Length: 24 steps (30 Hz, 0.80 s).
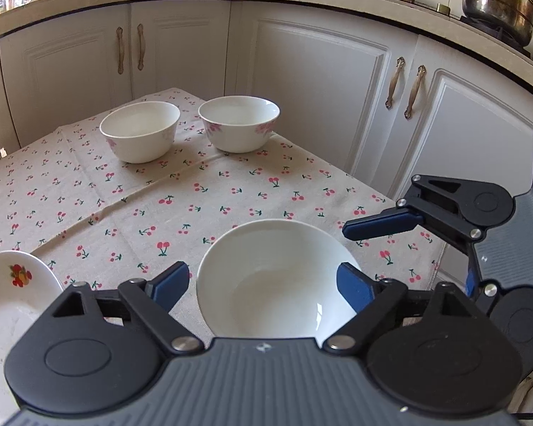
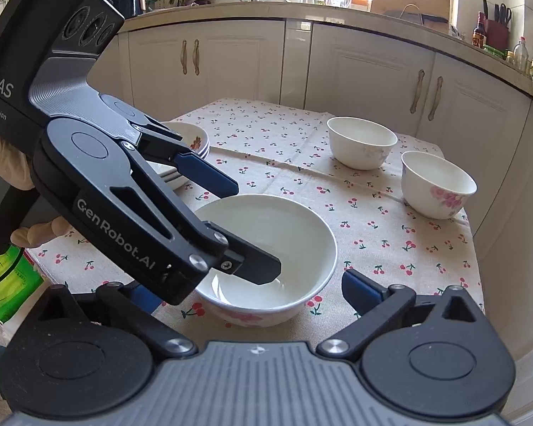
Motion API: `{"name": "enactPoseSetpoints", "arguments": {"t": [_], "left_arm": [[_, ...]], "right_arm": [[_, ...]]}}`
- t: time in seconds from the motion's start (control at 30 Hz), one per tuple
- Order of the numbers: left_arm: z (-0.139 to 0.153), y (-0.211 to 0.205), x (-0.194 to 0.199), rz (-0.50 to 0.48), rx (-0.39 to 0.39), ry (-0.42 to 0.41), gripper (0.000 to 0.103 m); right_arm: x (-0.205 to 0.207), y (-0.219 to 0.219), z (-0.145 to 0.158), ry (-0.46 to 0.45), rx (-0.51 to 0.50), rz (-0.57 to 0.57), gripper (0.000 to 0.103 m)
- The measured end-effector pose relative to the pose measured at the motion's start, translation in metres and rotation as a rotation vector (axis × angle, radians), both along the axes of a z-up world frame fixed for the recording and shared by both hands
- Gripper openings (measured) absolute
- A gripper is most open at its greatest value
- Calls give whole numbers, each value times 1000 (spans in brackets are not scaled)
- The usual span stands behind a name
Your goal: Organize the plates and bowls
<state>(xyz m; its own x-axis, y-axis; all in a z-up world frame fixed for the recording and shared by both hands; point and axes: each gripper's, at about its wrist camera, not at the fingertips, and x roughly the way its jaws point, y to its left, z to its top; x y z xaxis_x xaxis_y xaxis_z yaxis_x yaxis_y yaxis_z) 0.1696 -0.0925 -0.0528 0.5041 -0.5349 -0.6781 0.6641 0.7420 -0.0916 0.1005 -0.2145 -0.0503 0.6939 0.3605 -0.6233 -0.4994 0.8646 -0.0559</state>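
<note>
Straddling the near bowl (image 1: 266,284), both the left tool (image 1: 263,284) and right tool (image 2: 252,293) gape wide, gripping nothing.

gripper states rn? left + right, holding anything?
Left tongs: open, straddling the near bowl, not gripping.
Right tongs: open, empty, around the same bowl.

black hand-held gripper (image 2: 256,227), blue pads, "genrobot.ai" lettering, silver screws.

A wide white ceramic bowl (image 1: 266,277) sits near the front edge of the cherry-print cloth-covered counter (image 1: 124,206); two deep white flower-patterned bowls (image 1: 140,130) stand side by side behind it; stacked white fruit-printed plates (image 1: 10,284) lie to its left.
</note>
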Motion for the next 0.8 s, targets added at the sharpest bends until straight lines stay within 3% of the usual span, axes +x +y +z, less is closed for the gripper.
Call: {"name": "enactPoseSetpoints", "arguments": {"t": [0.33,0.53,0.8], "left_arm": [[37,-25,46,-32,29,-64,93],[37,-53,92,-44,42,-62,93],[29,-88,146,-73,74,-60,93]], "right_arm": [[21,-37,25,-106,-2,-49,103],[63,-70,18,-118,-17,-168,103],[112,-92,-2,-95,-35,-221,103]]}}
